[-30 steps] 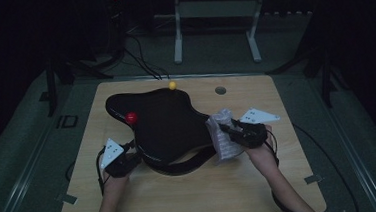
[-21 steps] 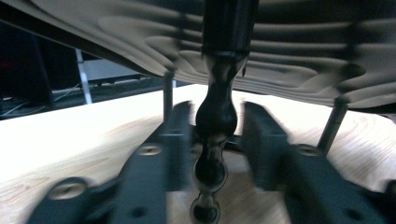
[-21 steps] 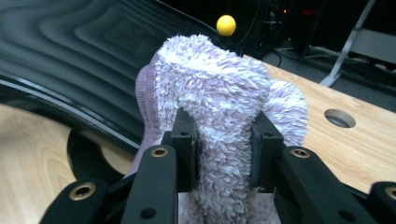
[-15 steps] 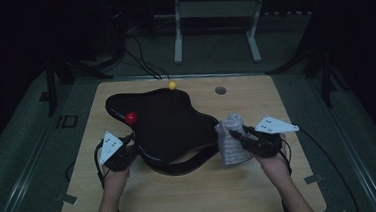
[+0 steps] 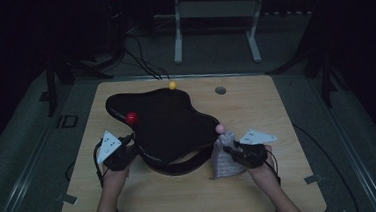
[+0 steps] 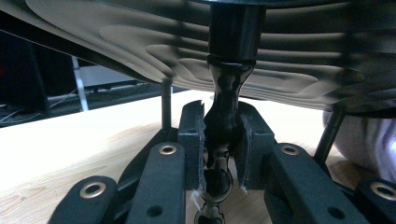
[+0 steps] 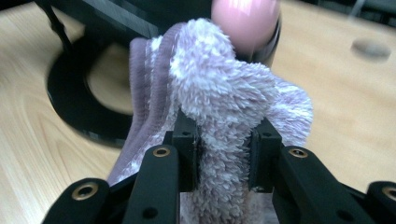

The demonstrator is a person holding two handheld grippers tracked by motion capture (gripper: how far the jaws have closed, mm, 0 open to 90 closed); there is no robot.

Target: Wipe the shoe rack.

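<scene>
- My left gripper [image 6: 219, 154] is clamped on the black rack's post [image 6: 223, 121], to keep it steady.
- My right gripper [image 7: 223, 149] squeezes the fluffy lilac sock [image 7: 224, 98] (just under the pink knob [image 7: 245, 21]), probably for hanging it.

Black grippers, brass-ringed screw holes, padded fingers [image 7: 187, 140], grey three-cornered plates, trailing cables.

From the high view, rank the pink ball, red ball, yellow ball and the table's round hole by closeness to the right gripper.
1. Pink ball: just beyond the right gripper, above the fluffy sock it holds.
2. Round hole: farther back, almost straight ahead.
3. Red ball and yellow ball: too close to call; red sits left by the left gripper, yellow at the far edge.
</scene>
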